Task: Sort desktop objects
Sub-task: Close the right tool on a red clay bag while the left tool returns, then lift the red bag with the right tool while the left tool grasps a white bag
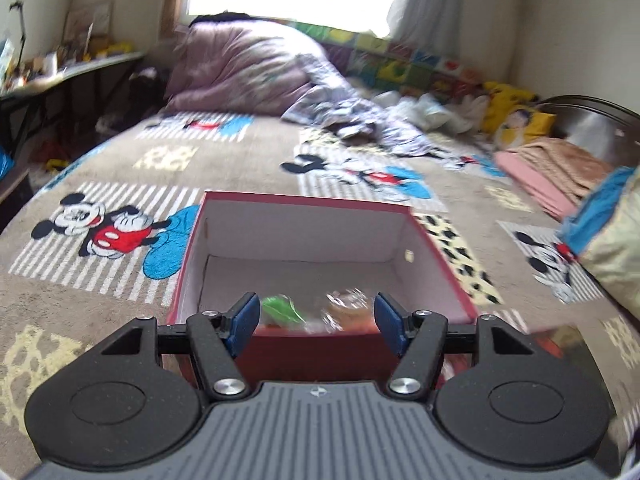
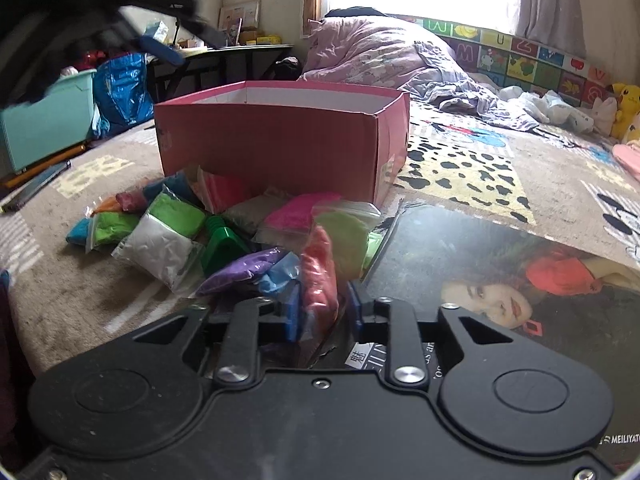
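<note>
A red cardboard box (image 1: pixel 304 200) with a white inside stands on the bed; it also shows in the right wrist view (image 2: pixel 280 136). My left gripper (image 1: pixel 316 314) is open above its near wall, over a green bag (image 1: pixel 280 310) and an orange bag (image 1: pixel 348 308) inside. My right gripper (image 2: pixel 320 314) is shut on a red bag (image 2: pixel 320 280) of coloured clay. A pile of small clay bags (image 2: pixel 180 224) lies in front of the box, with a green plastic tool (image 2: pixel 224 240) among them.
A magazine (image 2: pixel 500 280) with a woman's face lies right of the pile. A phone (image 2: pixel 36 190) lies at left. A teal bin (image 2: pixel 44 120) and a blue bag (image 2: pixel 124 84) stand beside the bed. A rumpled quilt (image 1: pixel 248 68) lies behind.
</note>
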The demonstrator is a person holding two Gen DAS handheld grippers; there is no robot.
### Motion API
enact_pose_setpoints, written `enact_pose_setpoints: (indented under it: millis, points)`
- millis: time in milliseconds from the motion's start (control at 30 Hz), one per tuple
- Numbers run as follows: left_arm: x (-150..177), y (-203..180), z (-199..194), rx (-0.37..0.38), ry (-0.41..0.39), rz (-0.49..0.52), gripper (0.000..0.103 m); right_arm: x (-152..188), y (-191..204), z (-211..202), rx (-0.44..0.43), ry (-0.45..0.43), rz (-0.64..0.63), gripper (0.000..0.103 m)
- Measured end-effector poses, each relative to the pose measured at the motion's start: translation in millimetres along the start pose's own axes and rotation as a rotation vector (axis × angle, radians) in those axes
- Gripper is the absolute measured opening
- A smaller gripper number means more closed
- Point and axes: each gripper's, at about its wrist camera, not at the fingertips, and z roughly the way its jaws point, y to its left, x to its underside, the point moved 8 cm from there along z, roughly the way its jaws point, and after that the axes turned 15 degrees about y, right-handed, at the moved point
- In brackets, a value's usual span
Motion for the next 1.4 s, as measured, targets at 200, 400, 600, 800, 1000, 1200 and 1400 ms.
enact_pose_setpoints:
  millis: [200, 400, 600, 800, 1000, 1200, 1400]
  points:
    - [65, -16, -11, -0.039, -0.039, 0.074, 0.062, 0, 8, -7, -0.055, -0.013, 0.002, 0.017]
    - [118, -42, 8, -0.091, -0.069, 0.195, 0.062, 1, 11, -22, -0.146, -0.049, 0.065, 0.017]
    - [147, -51, 28, -0.061, -0.066, 0.185, 0.062, 12, 6, -21, -0.245, -0.029, 0.173, 0.017]
    - [145, -47, 38, -0.036, -0.091, 0.167, 0.062, 16, 9, -12, -0.272, -0.006, 0.204, 0.017]
    - [141, -52, 53, 0.053, -0.119, 0.181, 0.062, 19, 15, -6, -0.268, 0.019, 0.188, 0.017]
    - [157, -58, 54, 0.083, 0.011, 0.280, 0.062, 21, 15, -4, -0.270, 0.026, 0.190, 0.017]
    - [179, -58, 39, 0.107, 0.063, 0.353, 0.062, 18, 14, -2, -0.276, 0.025, 0.196, 0.017]
